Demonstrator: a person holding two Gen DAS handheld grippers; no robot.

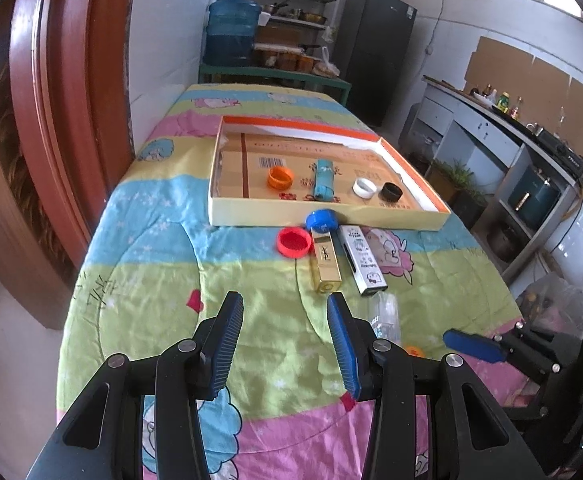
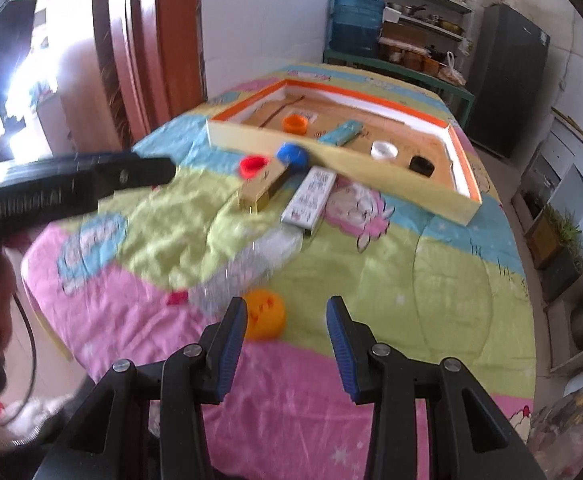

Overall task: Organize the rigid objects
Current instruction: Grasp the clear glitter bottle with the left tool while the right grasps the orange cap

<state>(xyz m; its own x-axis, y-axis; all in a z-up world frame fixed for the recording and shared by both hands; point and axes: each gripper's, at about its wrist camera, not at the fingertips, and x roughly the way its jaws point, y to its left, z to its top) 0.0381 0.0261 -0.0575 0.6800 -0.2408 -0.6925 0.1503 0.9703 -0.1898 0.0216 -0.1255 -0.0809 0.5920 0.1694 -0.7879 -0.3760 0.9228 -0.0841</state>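
Observation:
A shallow cardboard tray (image 1: pixel 323 219) (image 2: pixel 467 200) lies on the table. It holds an orange cap (image 1: pixel 280 177), a light blue packet (image 1: pixel 323 179), a white cap (image 1: pixel 365 188) and a black cap (image 1: pixel 391 192). In front of it lie a red cap (image 1: pixel 293 242), a blue cap (image 1: pixel 321 220), a gold box (image 1: pixel 324 266), a white box (image 1: pixel 365 260) and a clear plastic piece (image 1: pixel 385 316). A yellow-orange cap (image 2: pixel 265 314) lies just ahead of my right gripper (image 2: pixel 287 312), left of its middle. Both grippers are open and empty. My left gripper (image 1: pixel 285 308) hovers short of the gold box.
The table is covered by a colourful cartoon cloth (image 1: pixel 163 280). A wooden door frame (image 1: pixel 51 120) stands to the left. Shelves, a water jug (image 1: pixel 231 32) and a dark fridge (image 1: pixel 375 52) stand behind the table. A counter (image 1: pixel 511 128) runs along the right.

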